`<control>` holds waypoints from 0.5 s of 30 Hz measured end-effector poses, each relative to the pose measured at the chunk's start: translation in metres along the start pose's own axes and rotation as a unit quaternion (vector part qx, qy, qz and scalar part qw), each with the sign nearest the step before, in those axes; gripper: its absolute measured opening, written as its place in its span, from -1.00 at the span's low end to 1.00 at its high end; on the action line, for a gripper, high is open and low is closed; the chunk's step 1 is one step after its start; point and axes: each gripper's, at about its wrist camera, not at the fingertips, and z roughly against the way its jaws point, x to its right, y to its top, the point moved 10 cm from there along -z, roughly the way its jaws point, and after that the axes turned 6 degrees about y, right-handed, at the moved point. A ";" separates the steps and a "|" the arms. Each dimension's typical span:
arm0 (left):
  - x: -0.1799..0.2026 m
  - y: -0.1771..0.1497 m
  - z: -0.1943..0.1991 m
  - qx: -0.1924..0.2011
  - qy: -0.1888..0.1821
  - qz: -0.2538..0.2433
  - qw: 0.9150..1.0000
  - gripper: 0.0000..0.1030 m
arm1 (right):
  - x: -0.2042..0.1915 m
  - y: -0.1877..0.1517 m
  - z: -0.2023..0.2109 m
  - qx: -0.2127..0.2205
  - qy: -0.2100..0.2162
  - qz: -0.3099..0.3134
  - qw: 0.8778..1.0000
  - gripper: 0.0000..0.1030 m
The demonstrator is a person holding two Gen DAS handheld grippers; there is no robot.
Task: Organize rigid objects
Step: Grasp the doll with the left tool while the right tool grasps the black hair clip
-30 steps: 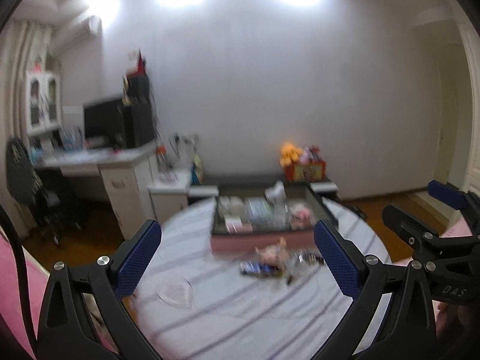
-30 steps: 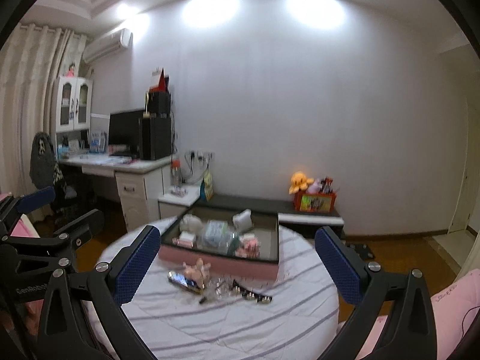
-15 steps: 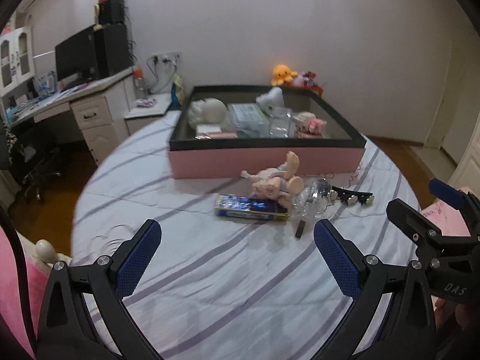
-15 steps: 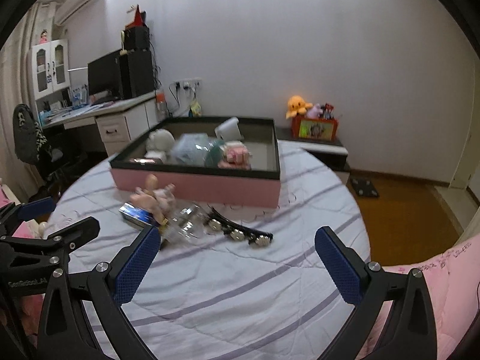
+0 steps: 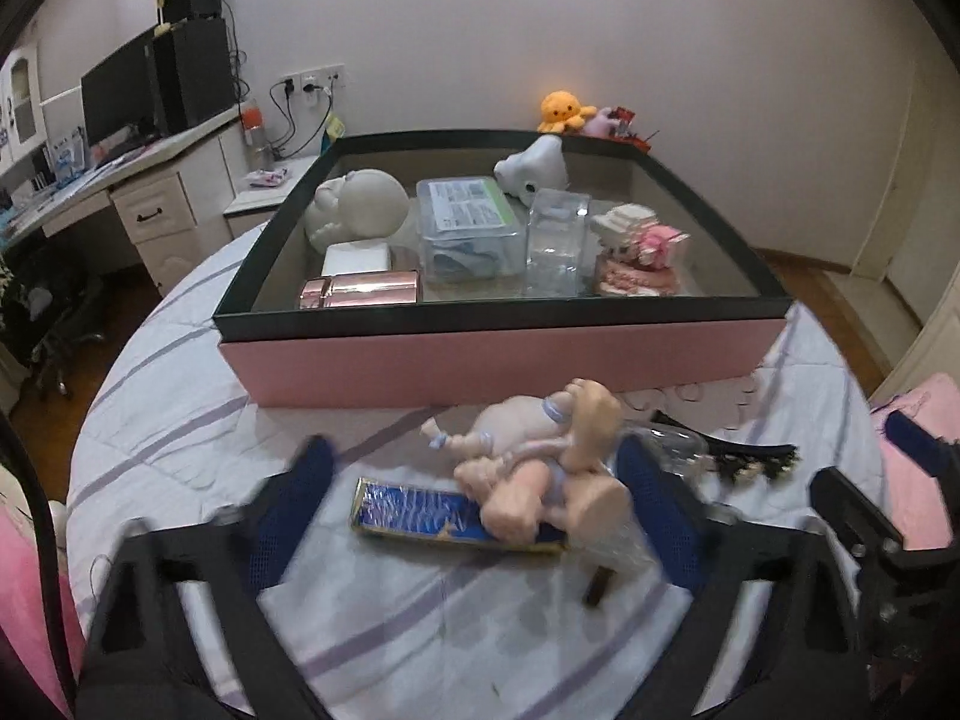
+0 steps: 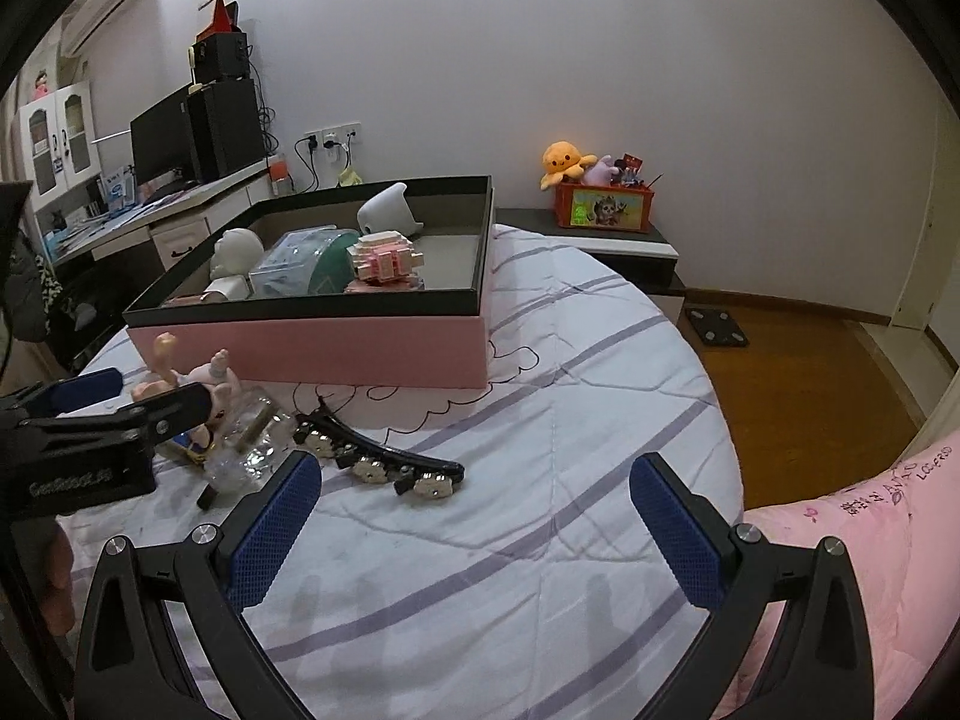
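A pink box with a black rim holds several items: a white doll head, clear cases and a pink block toy. In front of it on the striped cloth lie a flesh-coloured doll, a flat blue packet, a clear glass bottle and a black hair clip. My left gripper is open, low over the doll and packet. My right gripper is open, above the cloth just right of the hair clip.
The round table has a purple-striped white cloth. A desk with monitor stands at the back left, a low cabinet with a red toy box at the back right. Pink bedding lies to the right.
Both grippers have come down and forward toward the table; the left one now frames the doll and blue packet, and the right one has neared the hair clip. Both stay open.
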 end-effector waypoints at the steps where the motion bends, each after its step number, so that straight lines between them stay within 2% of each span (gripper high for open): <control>1: 0.003 -0.002 -0.004 -0.005 -0.003 -0.007 1.000 0.21 | 0.001 0.000 -0.002 -0.001 0.000 0.000 1.000 1.00; 3: 0.009 -0.007 -0.008 -0.013 -0.016 -0.016 1.000 -0.13 | 0.001 0.000 -0.004 -0.003 0.001 0.000 1.000 1.00; 7: 0.010 -0.009 0.000 0.001 -0.005 -0.021 1.000 -0.13 | 0.000 0.001 -0.010 -0.012 0.006 0.001 1.000 1.00; 12: -0.004 -0.006 0.027 0.029 -0.009 -0.005 1.000 -0.13 | -0.011 0.002 -0.017 -0.025 0.008 0.022 0.999 1.00; 15: -0.015 -0.006 0.038 0.039 0.004 -0.006 0.999 -0.13 | -0.014 0.000 -0.032 -0.051 -0.019 0.056 0.997 1.00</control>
